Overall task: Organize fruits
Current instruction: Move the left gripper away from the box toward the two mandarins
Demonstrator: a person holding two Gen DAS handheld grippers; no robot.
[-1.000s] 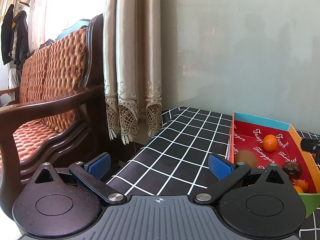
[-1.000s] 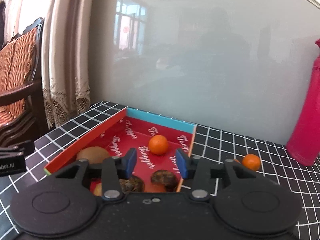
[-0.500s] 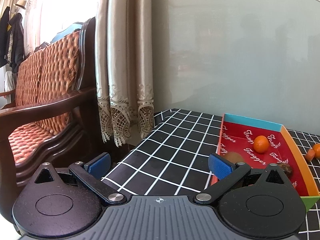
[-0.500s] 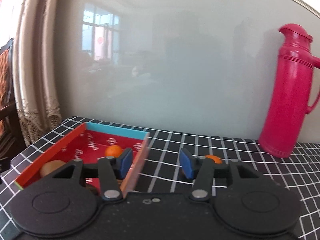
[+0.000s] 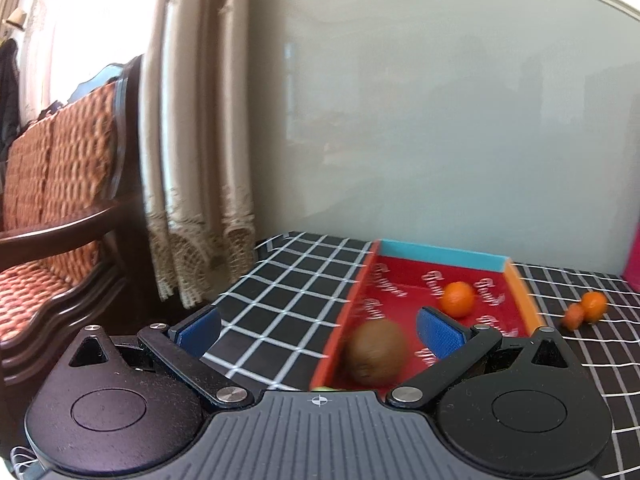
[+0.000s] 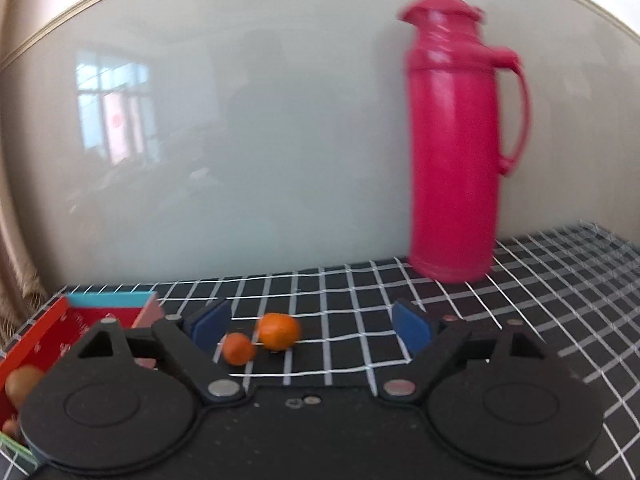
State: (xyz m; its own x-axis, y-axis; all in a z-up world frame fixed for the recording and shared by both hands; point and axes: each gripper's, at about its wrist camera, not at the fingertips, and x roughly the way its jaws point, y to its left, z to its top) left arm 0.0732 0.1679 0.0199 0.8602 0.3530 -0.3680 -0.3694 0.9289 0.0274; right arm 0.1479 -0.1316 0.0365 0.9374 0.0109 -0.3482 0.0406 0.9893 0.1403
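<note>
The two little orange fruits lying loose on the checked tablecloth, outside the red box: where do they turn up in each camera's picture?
Left wrist view: the two loose orange fruits sit far right, on the tablecloth past the red box.
Right wrist view: they lie low, left of centre, ahead between the open right gripper fingers, untouched.
Shared landmark: the red box, beside them in both views.

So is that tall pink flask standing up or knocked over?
Upright. The pink flask stands on its base on the checked tablecloth against the wall, lid on top, handle at its side.
</note>
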